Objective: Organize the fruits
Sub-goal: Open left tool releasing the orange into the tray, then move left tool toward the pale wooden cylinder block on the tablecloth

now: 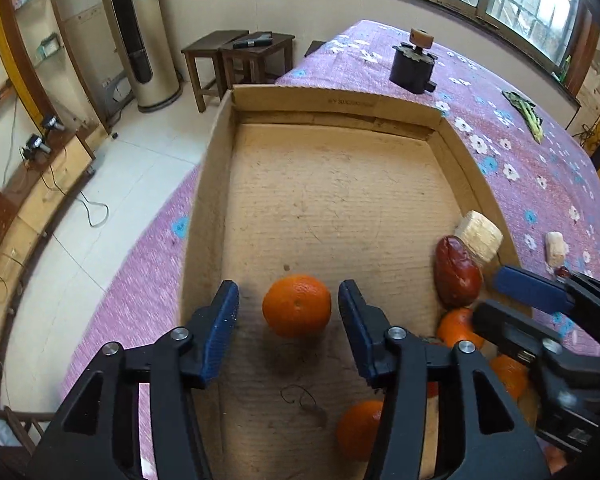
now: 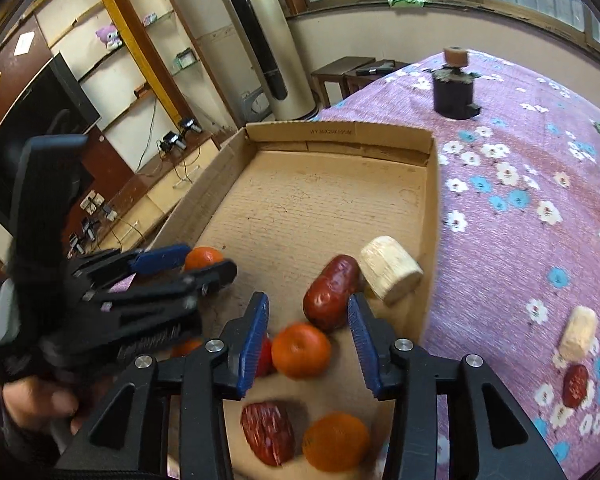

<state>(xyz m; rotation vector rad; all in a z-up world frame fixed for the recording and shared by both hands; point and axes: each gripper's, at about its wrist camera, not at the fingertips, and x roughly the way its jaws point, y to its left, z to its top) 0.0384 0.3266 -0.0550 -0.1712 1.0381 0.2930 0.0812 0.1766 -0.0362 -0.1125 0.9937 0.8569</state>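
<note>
A shallow cardboard box [image 1: 216, 184] lies on the purple flowered table. In the left wrist view my left gripper [image 1: 288, 312] is open, its jaws on either side of an orange [image 1: 297, 306] on the box floor, not touching it. A red jujube [image 1: 456, 276] and a pale corn-cob piece [image 1: 478, 236] lie at the box's right wall. In the right wrist view my right gripper [image 2: 308, 340] is open above another orange [image 2: 301, 350], with the red jujube [image 2: 332, 292], the cob piece [image 2: 390, 274], a second jujube [image 2: 268, 432] and an orange [image 2: 336, 442] nearby. The left gripper [image 2: 192, 264] shows at the left.
Outside the box on the cloth [image 2: 520, 208] lie a cob piece [image 2: 578, 332] and a red jujube [image 2: 576, 380]. A dark cylinder holder [image 1: 414, 64] stands at the far end, with a green vegetable [image 1: 528, 112] to its right. The table edge drops to the floor at left.
</note>
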